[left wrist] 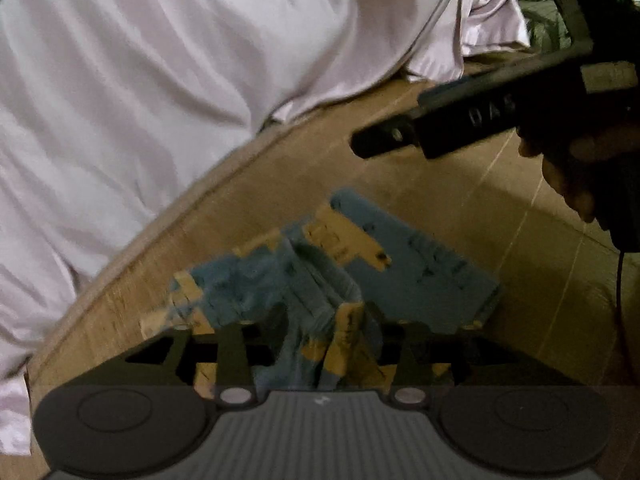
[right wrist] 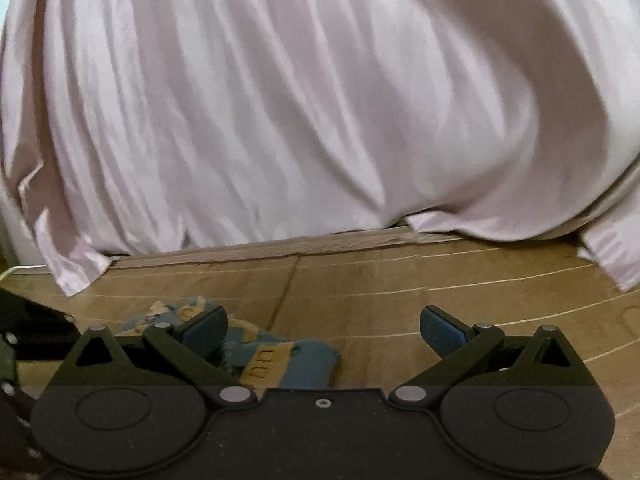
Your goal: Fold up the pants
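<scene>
- One pair of blue-and-tan pants point(left wrist: 400, 256) lies bunched on the brown cardboard floor point(left wrist: 500, 208), near one pale pink sheet point(right wrist: 304, 100).
- Left tongs point(left wrist: 320, 320) are clenched on the pants.
- Right tongs point(right wrist: 324, 330) are spread wide, holding nothing, the pants just beneath them.

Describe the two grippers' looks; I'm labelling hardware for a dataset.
Right gripper: black linkage arms, blue finger pads, silver pivot pins, round black housings. From the left view, its body shows pale letters "DAS" and a thin dark cable. Left gripper: black arms, grey ribbed plate.
</scene>
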